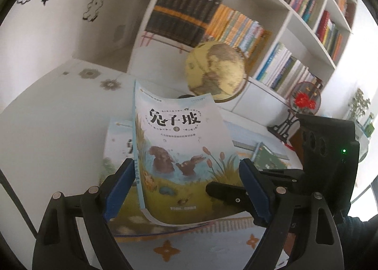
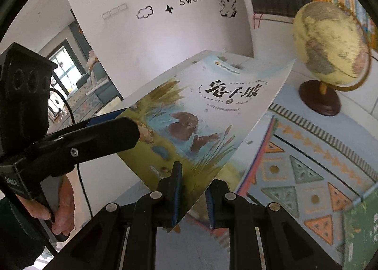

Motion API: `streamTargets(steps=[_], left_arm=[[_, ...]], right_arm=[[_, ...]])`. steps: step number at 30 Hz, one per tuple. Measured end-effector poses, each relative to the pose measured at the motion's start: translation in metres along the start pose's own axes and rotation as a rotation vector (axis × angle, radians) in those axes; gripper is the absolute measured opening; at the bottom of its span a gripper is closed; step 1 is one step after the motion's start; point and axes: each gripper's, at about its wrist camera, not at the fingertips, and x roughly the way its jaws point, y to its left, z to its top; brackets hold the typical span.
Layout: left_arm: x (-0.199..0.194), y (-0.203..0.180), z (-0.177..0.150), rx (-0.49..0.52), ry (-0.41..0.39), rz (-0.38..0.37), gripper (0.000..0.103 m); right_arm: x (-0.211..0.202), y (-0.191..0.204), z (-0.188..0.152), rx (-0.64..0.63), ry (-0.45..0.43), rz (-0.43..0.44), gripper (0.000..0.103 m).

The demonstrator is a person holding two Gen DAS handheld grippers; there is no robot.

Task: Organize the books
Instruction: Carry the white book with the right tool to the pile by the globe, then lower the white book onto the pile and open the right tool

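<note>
A picture book with two rabbits in a pond on its cover (image 1: 182,151) is lifted off the table, tilted. My right gripper (image 2: 192,199) is shut on its lower edge; the cover fills that view (image 2: 200,116). In the left wrist view the right gripper's finger (image 1: 224,193) reaches onto the cover from the right. My left gripper (image 1: 186,189) is open, its blue pads either side of the book's spine end. A second similar book (image 1: 118,151) lies flat underneath on the table. A green book (image 1: 267,154) lies further right.
A globe (image 1: 215,71) on a dark base stands behind the books; it also shows in the right wrist view (image 2: 330,45). A white bookshelf (image 1: 283,21) full of books fills the back wall. A red ornament on a stand (image 1: 304,102) is at the right. A patterned tablecloth (image 2: 295,163) covers the table.
</note>
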Motion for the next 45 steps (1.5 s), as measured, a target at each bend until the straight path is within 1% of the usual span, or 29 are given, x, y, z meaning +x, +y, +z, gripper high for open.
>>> streamTargets(steps=[3, 7, 13, 16, 22, 25, 27, 30, 31, 33, 34, 35, 36, 37, 40, 41, 45], left_arm=[[0.007, 0.019, -0.003, -0.033, 0.014, 0.000, 0.086], [0.017, 0.034, -0.007, -0.065, 0.030, -0.002, 0.086], [0.032, 0.048, -0.018, -0.111, 0.076, -0.003, 0.086], [0.037, 0.052, -0.023, -0.128, 0.087, -0.003, 0.086], [0.042, 0.055, -0.030, -0.141, 0.099, 0.003, 0.086], [0.044, 0.061, -0.033, -0.160, 0.109, 0.011, 0.086], [0.044, 0.064, -0.035, -0.171, 0.120, 0.020, 0.087], [0.047, 0.067, -0.037, -0.187, 0.155, 0.057, 0.091], [0.049, 0.068, -0.039, -0.196, 0.173, 0.075, 0.093], [0.046, 0.069, -0.042, -0.202, 0.183, 0.075, 0.094], [0.042, 0.069, -0.045, -0.211, 0.186, 0.066, 0.096], [0.038, 0.070, -0.047, -0.222, 0.190, 0.066, 0.097], [0.034, 0.070, -0.049, -0.233, 0.192, 0.070, 0.101], [0.028, 0.070, -0.052, -0.248, 0.192, 0.075, 0.102], [0.013, 0.064, -0.059, -0.283, 0.195, 0.080, 0.102], [0.006, 0.058, -0.062, -0.289, 0.188, 0.073, 0.102], [-0.013, 0.028, -0.065, -0.266, 0.166, 0.053, 0.102]], right_arm=[[0.020, -0.001, 0.006, 0.004, 0.022, 0.001, 0.017], [0.037, -0.005, 0.007, 0.016, 0.048, -0.004, 0.017], [0.047, -0.013, 0.000, 0.068, 0.069, -0.018, 0.017], [0.048, -0.020, -0.003, 0.103, 0.074, -0.015, 0.018], [0.049, -0.024, -0.007, 0.128, 0.081, -0.024, 0.021], [0.053, -0.026, -0.010, 0.148, 0.097, -0.026, 0.025], [0.057, -0.027, -0.012, 0.158, 0.123, -0.020, 0.028], [0.064, -0.030, -0.016, 0.187, 0.162, -0.004, 0.036], [0.063, -0.031, -0.017, 0.200, 0.162, 0.008, 0.038], [0.059, -0.033, -0.020, 0.226, 0.161, 0.021, 0.052], [0.057, -0.034, -0.022, 0.234, 0.160, 0.020, 0.053], [0.052, -0.035, -0.025, 0.245, 0.159, 0.011, 0.053], [0.047, -0.037, -0.029, 0.253, 0.165, -0.003, 0.053], [0.043, -0.038, -0.033, 0.261, 0.173, -0.016, 0.053], [0.019, -0.042, -0.049, 0.289, 0.169, -0.055, 0.053], [0.004, -0.043, -0.056, 0.295, 0.161, -0.080, 0.053], [-0.045, -0.048, -0.076, 0.326, 0.122, -0.135, 0.054]])
